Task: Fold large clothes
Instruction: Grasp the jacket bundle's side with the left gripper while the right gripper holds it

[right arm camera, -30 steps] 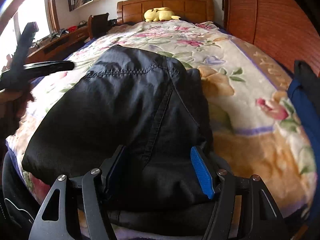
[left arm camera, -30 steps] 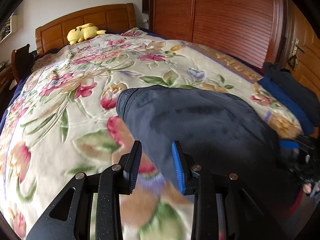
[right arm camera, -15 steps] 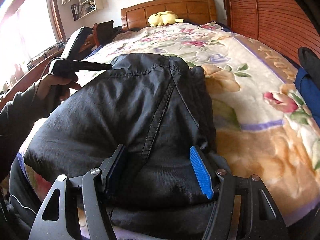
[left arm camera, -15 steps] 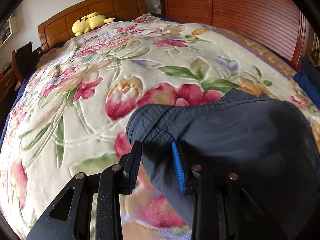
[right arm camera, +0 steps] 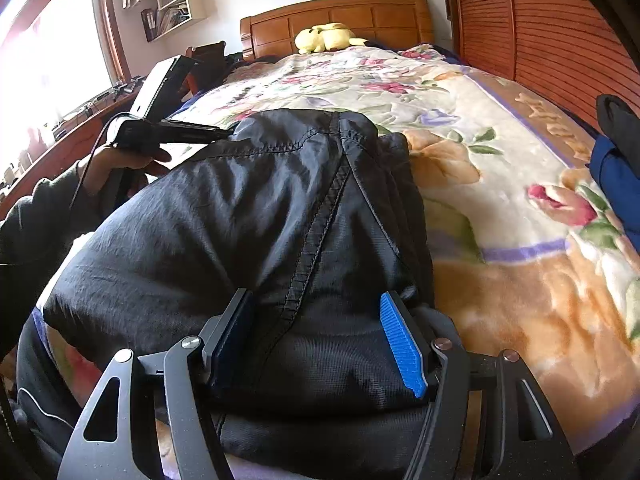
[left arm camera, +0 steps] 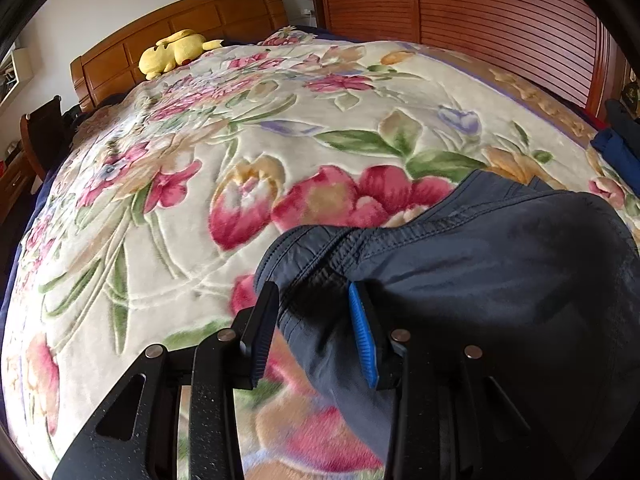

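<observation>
Left hand-held gripper (left arm camera: 314,330) closer around dark garment (left arm camera: 480,280)

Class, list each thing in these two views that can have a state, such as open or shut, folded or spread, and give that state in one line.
left gripper: open, jaws astride the garment's stitched edge.
right gripper: open, jaws astride the garment's near end.
dark garment: folded over, bunched, lying on the bed.
floral blanket: spread flat over the bed.
yellow plush toy: lying against the headboard.
blue clothes: piled at the bed's right edge.
</observation>
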